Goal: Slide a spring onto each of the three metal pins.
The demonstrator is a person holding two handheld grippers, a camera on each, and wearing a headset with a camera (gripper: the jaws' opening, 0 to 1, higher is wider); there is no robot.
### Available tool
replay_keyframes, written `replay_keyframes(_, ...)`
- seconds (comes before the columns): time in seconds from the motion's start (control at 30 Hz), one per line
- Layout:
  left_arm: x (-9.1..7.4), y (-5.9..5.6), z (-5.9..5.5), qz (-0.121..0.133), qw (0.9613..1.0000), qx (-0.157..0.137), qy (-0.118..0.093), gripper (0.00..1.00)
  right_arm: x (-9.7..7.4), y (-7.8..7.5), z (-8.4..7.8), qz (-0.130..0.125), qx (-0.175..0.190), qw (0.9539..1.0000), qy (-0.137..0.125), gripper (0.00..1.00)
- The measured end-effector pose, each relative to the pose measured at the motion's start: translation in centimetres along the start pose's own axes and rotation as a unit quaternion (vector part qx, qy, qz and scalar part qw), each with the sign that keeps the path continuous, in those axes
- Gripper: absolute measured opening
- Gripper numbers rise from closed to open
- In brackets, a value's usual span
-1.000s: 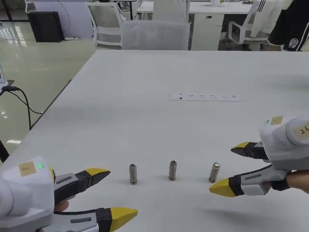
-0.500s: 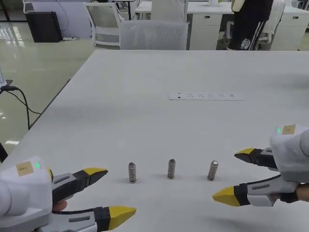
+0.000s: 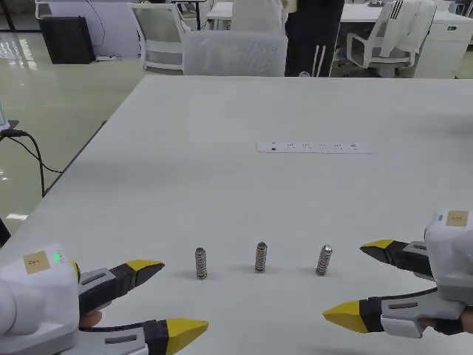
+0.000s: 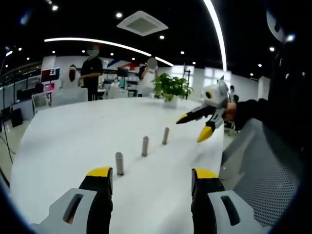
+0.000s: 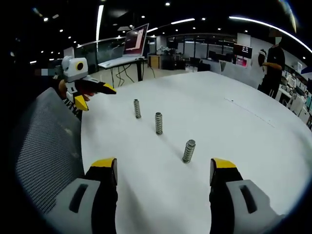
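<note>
1. White workbench (image 3: 222, 170) takes up most of the head view. One flat power strip (image 3: 312, 148) lies at upper centre, and an office chair (image 3: 159, 33) stands beyond the far edge.
2. Pins counted: three, in one row at lower centre: left pin (image 3: 200, 263), middle pin (image 3: 260, 257), right pin (image 3: 324, 260).
3. Springs counted: three, one spring (image 5: 188, 151) on each pin. The right pin leans slightly.
4. Grippers counted: two.
5. Lower left: left gripper (image 3: 179, 295), jaws spread wide, holding nothing.
6. Lower right: right gripper (image 3: 347, 282), jaws equally wide, empty, near the right pin without touching it.
</note>
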State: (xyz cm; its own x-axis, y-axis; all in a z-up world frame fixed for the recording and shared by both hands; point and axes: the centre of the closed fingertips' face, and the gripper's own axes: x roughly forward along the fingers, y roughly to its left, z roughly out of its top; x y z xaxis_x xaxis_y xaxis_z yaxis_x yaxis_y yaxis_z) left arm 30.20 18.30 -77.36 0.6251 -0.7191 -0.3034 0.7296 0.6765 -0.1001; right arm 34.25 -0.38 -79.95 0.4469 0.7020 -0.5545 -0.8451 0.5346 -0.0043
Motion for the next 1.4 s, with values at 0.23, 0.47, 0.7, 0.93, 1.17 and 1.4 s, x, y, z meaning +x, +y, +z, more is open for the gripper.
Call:
replay_keyframes(0.23, 0.0, 0.0, 0.1, 0.002, 1.0000, -0.003, -0.003, 0.61, 0.1, 0.2, 0.0, -0.001, 0.000, 1.0000, -0.005, 0.77)
replay_keyframes(0.47, -0.1, 0.0, 0.0, 0.007, 0.9999, -0.009, -0.004, 0.61, 0.0, 0.1, 0.1, -0.006, 0.002, 0.9999, -0.016, 0.79)
replay_keyframes(0.7, -0.2, 0.1, -0.1, 0.011, 0.9999, -0.011, -0.002, 0.61, 0.0, 0.1, 0.5, -0.006, 0.009, 0.9995, -0.029, 0.79)
replay_keyframes(0.93, -0.1, 0.0, -0.6, 0.009, 0.9999, -0.012, 0.006, 0.61, -0.2, -0.2, 1.1, -0.013, 0.019, 0.9987, -0.046, 0.80)
replay_keyframes(1.17, 0.0, -0.1, -1.0, 0.004, 0.9998, -0.011, 0.014, 0.61, -0.3, -0.1, 1.2, -0.013, 0.022, 0.9985, -0.048, 0.81)
replay_keyframes(1.4, 0.1, -0.3, -1.2, 0.001, 0.9997, -0.015, 0.017, 0.60, -0.2, -0.2, 1.1, -0.014, 0.024, 0.9985, -0.047, 0.81)
